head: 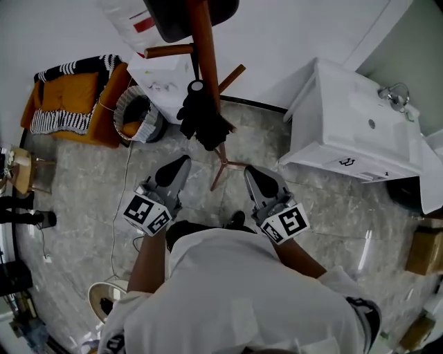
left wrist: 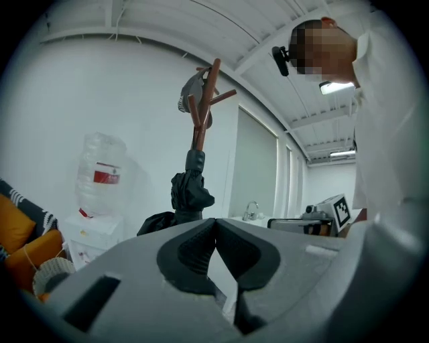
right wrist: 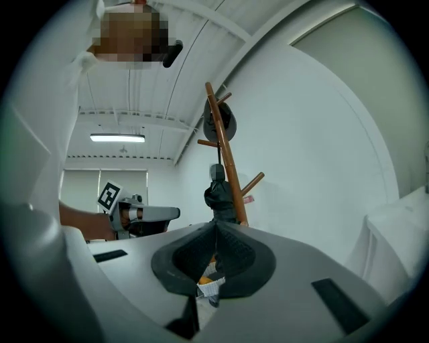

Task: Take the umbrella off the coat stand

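The umbrella point(head: 201, 119) hung upright along the coat stand point(head: 205, 48), ahead of both closed, empty tongs, the left tongs point(head: 180, 164) somewhat nearer than the right tongs point(head: 253, 173).

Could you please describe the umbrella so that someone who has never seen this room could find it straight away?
Find the wooden coat stand between the orange sofa and the white sink unit. The umbrella hangs against its pole. It is the folded black bundle partway down, below the dark item on top of the stand.
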